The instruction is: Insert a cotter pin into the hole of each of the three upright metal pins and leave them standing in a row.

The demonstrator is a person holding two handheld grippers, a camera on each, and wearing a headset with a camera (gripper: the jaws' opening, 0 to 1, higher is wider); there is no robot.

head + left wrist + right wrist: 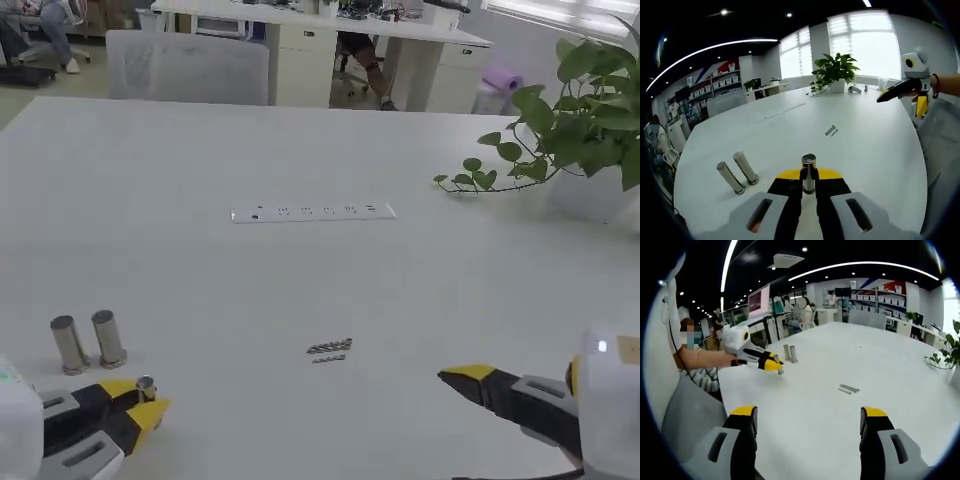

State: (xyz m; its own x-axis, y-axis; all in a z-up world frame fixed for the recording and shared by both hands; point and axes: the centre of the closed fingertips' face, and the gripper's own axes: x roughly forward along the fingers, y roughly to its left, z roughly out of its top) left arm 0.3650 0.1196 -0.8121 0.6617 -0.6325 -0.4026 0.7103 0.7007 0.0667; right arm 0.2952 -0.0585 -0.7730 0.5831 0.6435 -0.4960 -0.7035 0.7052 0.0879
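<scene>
Two upright metal pins (68, 345) (107, 338) stand side by side at the table's left. My left gripper (150, 400) is shut on the third metal pin (146, 386), held upright just in front of them; in the left gripper view that pin (808, 172) stands between the yellow-tipped jaws of the gripper (809, 181). Small cotter pins (330, 348) lie loose mid-table, also seen as cotter pins (848, 388). My right gripper (468, 380) hovers to their right; in its own view the gripper (808, 415) is wide open with nothing in it.
A white power strip (313, 212) lies across the table's middle. A potted plant (585, 140) stands at the far right edge. Chairs and desks fill the room beyond the table's far edge.
</scene>
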